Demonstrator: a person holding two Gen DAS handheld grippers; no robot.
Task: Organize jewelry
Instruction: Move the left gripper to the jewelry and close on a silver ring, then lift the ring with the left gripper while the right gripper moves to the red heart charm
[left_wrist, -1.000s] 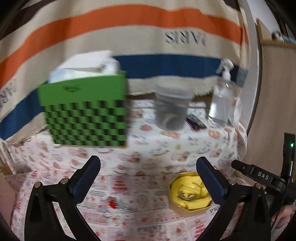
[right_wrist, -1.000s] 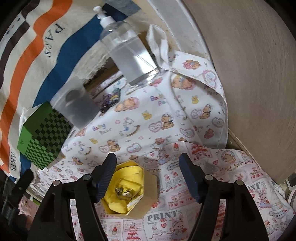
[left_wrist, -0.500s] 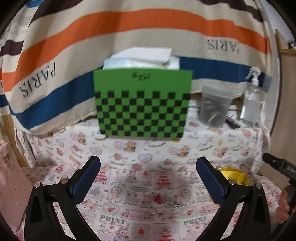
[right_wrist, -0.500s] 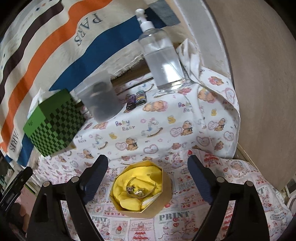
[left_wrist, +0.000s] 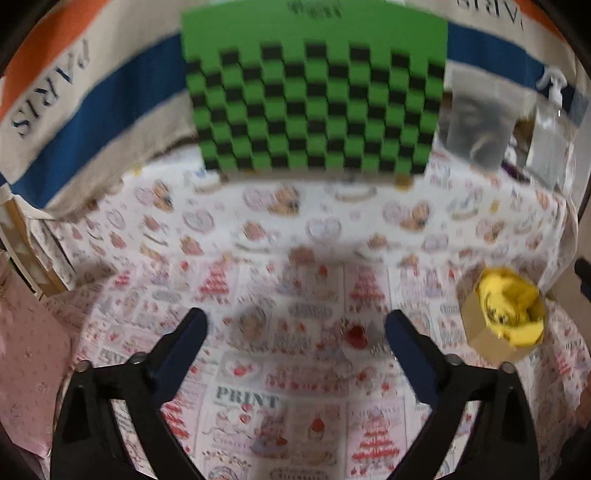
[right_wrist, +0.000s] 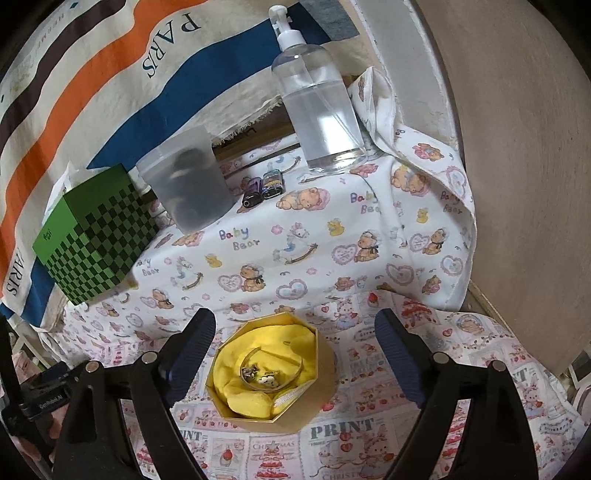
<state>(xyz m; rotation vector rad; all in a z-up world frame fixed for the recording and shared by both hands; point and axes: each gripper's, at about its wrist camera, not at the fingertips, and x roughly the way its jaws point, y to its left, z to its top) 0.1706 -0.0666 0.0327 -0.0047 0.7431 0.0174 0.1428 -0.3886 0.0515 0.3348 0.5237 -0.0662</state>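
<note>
Jewelry: a red-stoned piece (left_wrist: 356, 335) lies loose on the bench (left_wrist: 258, 398), left of the yellow-lined box (right_wrist: 271, 373), which already holds a bangle (right_wrist: 271, 369) and charms. Left gripper (left_wrist: 295, 328), spread and empty, has swung over and dropped toward the loose piece within the last second, suggesting pickup comes next. Right gripper (right_wrist: 295, 332), spread, brackets the box. Behind the box: checkered box (right_wrist: 98, 236), tub (right_wrist: 186, 181), pump bottle (right_wrist: 317, 110), striped towel (right_wrist: 110, 74).
</note>
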